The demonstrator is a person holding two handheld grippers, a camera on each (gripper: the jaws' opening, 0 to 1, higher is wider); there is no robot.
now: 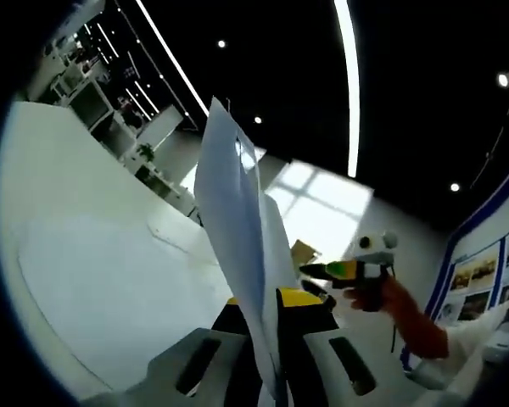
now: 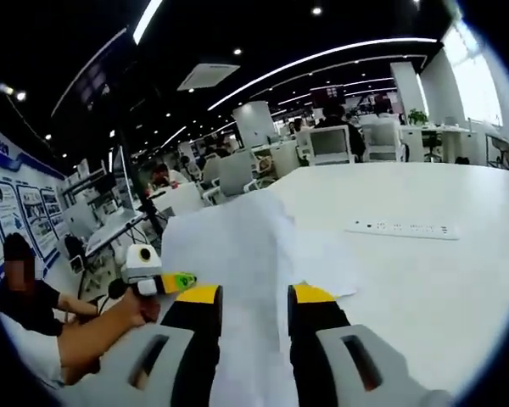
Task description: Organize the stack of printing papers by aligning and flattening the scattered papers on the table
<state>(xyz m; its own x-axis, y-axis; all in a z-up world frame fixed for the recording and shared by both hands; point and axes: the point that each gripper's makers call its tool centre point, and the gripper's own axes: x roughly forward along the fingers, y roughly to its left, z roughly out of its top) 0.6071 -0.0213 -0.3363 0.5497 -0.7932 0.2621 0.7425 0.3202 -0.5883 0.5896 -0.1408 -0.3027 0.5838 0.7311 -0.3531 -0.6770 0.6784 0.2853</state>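
Left gripper (image 1: 276, 339) fingers clamped on thin white printing sheets (image 1: 237, 229), standing upright, edges fanned; right gripper (image 2: 254, 309) fingers apart, straddling sheets over white table (image 2: 441, 271).

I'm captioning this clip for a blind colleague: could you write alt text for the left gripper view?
The left gripper is shut on a stack of white papers, holding it up on edge above a white table. At right, the right gripper, held in a person's hand, meets the stack's far edge, in an office with ceiling light strips.
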